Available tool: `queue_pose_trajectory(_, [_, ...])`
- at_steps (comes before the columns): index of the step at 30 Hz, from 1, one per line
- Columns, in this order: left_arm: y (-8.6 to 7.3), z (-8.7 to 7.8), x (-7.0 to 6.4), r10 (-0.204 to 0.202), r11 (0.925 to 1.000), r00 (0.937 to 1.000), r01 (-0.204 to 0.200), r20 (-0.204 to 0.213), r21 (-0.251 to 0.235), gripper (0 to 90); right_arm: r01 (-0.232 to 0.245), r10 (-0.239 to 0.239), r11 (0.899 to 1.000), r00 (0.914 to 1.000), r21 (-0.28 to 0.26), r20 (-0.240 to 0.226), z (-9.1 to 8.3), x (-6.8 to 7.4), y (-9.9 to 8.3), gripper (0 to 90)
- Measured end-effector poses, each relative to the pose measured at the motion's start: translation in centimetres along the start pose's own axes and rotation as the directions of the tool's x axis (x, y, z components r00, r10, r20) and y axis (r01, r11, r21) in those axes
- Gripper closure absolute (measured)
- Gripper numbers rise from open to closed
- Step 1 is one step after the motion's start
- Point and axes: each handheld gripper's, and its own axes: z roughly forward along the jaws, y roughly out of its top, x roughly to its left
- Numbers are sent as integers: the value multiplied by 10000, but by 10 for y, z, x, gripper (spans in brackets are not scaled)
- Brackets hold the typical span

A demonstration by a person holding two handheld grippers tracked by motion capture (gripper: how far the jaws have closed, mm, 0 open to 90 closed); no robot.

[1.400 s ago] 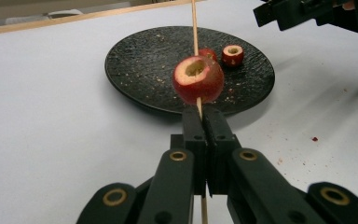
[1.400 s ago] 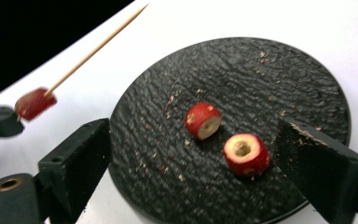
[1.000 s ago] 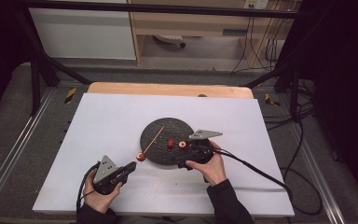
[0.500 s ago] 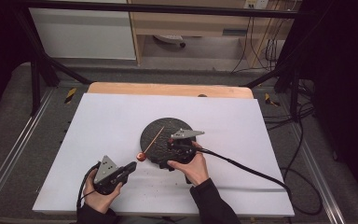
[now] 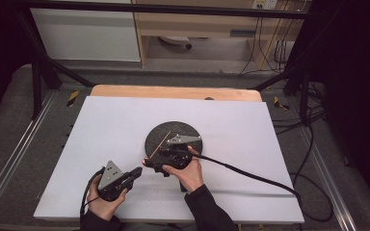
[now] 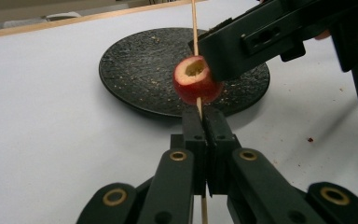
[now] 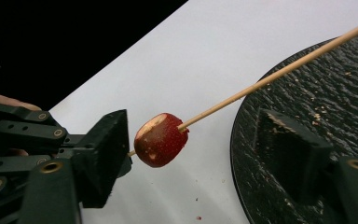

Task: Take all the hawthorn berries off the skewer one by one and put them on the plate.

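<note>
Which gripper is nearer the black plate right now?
Right. The right gripper reaches over the black plate's near rim, jaws open around the red fruit. The left gripper sits farther back, clamping the skewer.

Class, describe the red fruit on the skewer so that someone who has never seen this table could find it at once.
Start at the round black plate on the white table. By the plate's near-left edge, the left gripper clamps a thin wooden skewer. The small red fruit is threaded on it just above those jaws; it is the one red, round thing here, with a pale cored end.
</note>
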Motion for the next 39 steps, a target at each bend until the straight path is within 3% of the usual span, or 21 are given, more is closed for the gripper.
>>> queue_pose_trajectory(7, [0,1,-2,61,10000,10000,-61,49,13,883,-457,464,9988,9981,168,-401,4,1,-4,440])
queue_pose_trajectory(16, [-1,3,-4,94,9999,9999,-95,64,87,883,-569,590,9979,9955,299,-735,6,2,-7,588])
queue_pose_trajectory(29, [1,1,-3,55,9999,10000,-54,34,-143,883,-761,793,9965,9920,352,-978,2,-1,0,631])
queue_pose_trajectory(39, [1,-1,-2,42,9997,10000,-41,40,-243,883,-630,631,9980,9966,29,-531,-5,-6,12,635])
